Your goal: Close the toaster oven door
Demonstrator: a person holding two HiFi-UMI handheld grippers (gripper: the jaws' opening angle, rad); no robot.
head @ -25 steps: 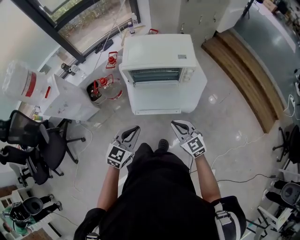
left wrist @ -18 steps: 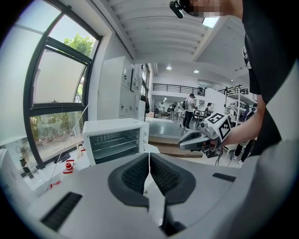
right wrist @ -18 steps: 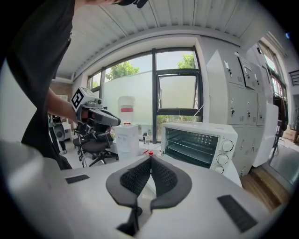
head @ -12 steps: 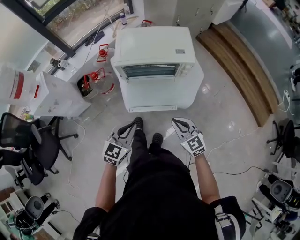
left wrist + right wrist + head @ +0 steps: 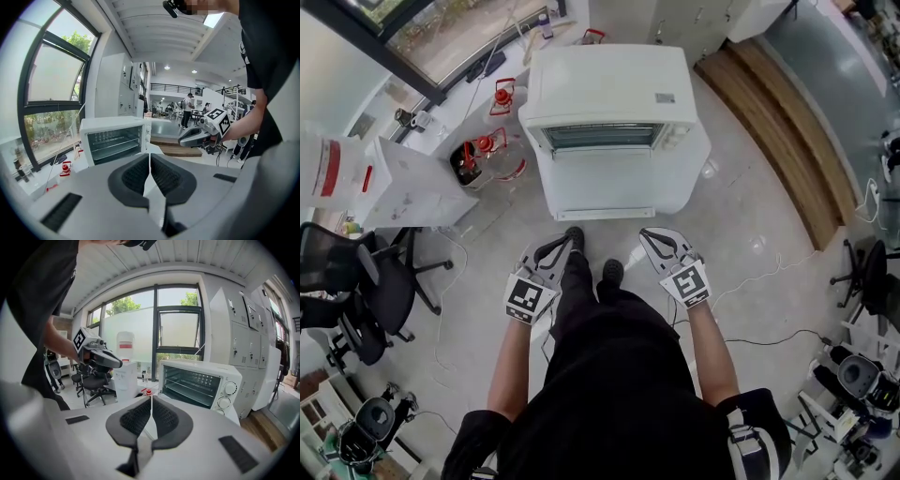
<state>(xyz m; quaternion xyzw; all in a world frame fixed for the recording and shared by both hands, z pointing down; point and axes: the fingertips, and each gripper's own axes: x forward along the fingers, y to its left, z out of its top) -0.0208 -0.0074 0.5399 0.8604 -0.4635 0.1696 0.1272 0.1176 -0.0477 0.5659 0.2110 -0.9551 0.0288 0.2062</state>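
Left tool (image 5: 557, 250) and right tool (image 5: 652, 237): clenched, empty. Open toaster oven (image 5: 609, 89) at 12 o'clock, well apart. Water jugs (image 5: 478, 159) at 10 o'clock, office chair (image 5: 370, 300) at 8 o'clock.

the left gripper (image 5: 149, 161) had its dark ribbed jaws pressed together with nothing between them. past their tips stood the white toaster oven (image 5: 114, 140), its front open onto wire racks. to the right, well apart from the oven, the right gripper (image 5: 185, 138) hung in the air, marker cube on top, held on a bare forearm. a tall window (image 5: 48, 98) filled the left side.
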